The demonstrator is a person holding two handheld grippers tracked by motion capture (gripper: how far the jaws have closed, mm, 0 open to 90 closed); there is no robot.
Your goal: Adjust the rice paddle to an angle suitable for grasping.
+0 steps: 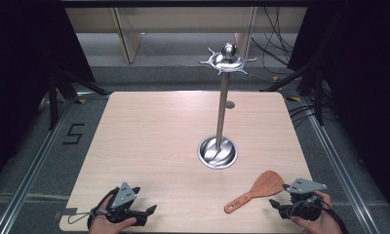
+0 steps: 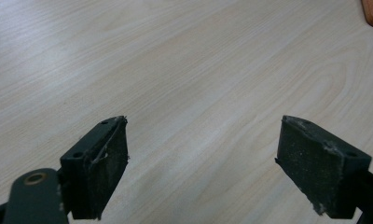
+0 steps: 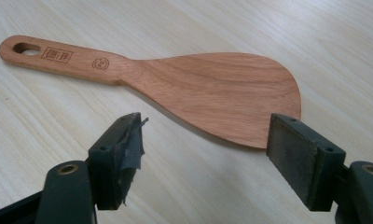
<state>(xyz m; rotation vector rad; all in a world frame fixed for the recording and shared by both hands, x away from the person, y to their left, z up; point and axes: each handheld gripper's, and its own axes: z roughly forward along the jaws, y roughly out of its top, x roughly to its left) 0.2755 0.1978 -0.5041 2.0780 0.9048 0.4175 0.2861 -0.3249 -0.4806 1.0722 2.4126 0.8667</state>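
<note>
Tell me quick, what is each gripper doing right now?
Left gripper: open, holding nothing, over bare table.
Right gripper: open, holding nothing, jaws just short of the flat reddish-brown wooden spatula.

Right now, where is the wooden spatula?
In the high view the spatula lies flat at the table's near right, beside the right gripper.

You have a reddish-brown wooden rice paddle [image 3: 189,88] lying flat on the pale table near its front right corner, its broad rounded blade toward your right hand and its narrow handle, with a hanging hole at the end, pointing left toward the front edge.
</note>
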